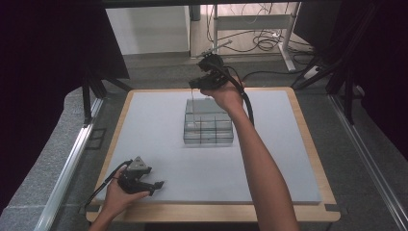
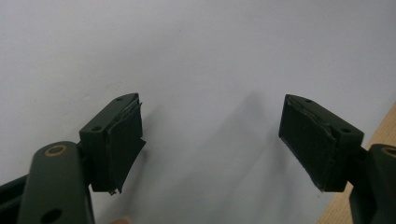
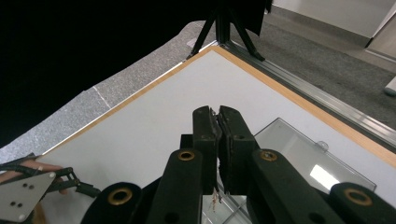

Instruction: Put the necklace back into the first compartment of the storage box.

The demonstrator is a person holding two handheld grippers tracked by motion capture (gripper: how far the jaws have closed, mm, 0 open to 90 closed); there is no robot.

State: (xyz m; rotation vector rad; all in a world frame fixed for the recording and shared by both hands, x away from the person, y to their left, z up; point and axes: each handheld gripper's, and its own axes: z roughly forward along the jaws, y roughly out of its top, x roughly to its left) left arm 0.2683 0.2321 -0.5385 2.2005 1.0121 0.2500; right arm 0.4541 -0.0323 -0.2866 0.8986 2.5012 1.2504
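While the right gripper (image 1: 195,84) hangs over the far side of the grey worktop (image 1: 159,144) in the high view, something thin hangs from its closed jaws, a wire or string (image 1: 193,103) by the look of it, down toward the clear plastic compartment box (image 1: 208,126) sitting at mid-worktop, nearer the far edge. Its lid (image 1: 204,104) lies opened toward the far edge. The left gripper (image 1: 156,185) rests near the near-left corner, jaws apart, nothing in them.

Left gripper view: black padded jaws spread wide over bare grey surface, the wooden edge strip (image 2: 373,140) at the right. Idle. Pad tape looks frayed at the edges, so grip may slip later.

Right gripper view: jaws pressed together, and a tiny brownish item (image 3: 215,199) dangles below them over the clear box. Too small to identify. The clear lid (image 3: 303,154) lies to the right, toward the wooden edge.

Risks, as a judgement: the pinched thing is thin and held only at its tip, so it could slip out or swing and land in the wrong compartment. The box is light and unheld, with the left hand well apart from it, so a bump could shift it or knock the lid.
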